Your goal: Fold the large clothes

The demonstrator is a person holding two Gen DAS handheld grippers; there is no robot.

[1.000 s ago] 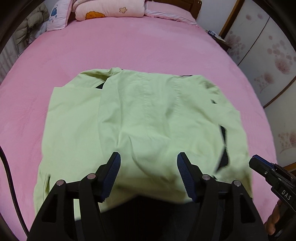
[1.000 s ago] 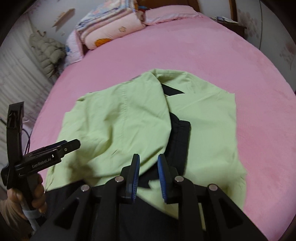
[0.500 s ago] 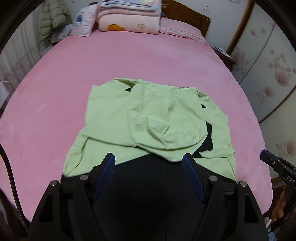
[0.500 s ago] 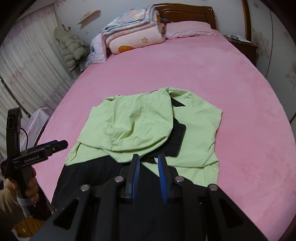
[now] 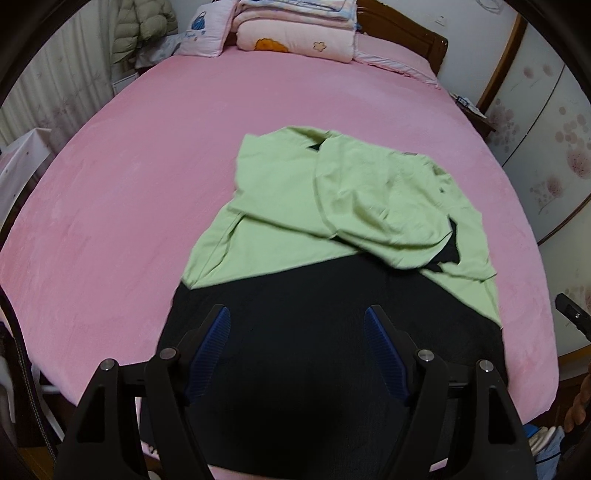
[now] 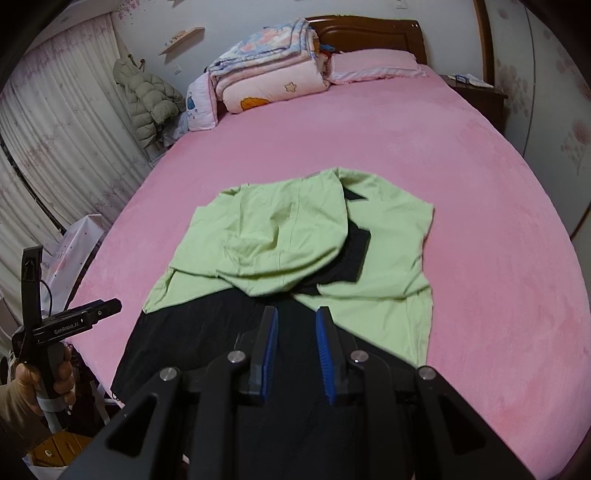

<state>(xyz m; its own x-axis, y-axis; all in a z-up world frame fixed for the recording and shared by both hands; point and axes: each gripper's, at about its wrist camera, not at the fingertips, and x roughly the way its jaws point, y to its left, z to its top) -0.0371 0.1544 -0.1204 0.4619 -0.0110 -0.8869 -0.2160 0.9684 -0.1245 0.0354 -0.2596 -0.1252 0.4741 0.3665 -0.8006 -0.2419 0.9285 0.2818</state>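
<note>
On a pink plush bed cover (image 6: 424, 155), a light-green and black garment (image 5: 351, 206) lies partly folded ahead of both grippers' fingers; left gripper (image 5: 297, 343) released wide, right gripper (image 6: 295, 334) narrowly parted, both empty.

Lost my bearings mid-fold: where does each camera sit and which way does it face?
Left wrist: on the left tool, angled down at the garment on the bed; open fingers show.
Right wrist: on the right tool, facing the headboard; narrow gap, plus the hand gripping the left tool.
Both share garment, bed, folded quilts.
</note>
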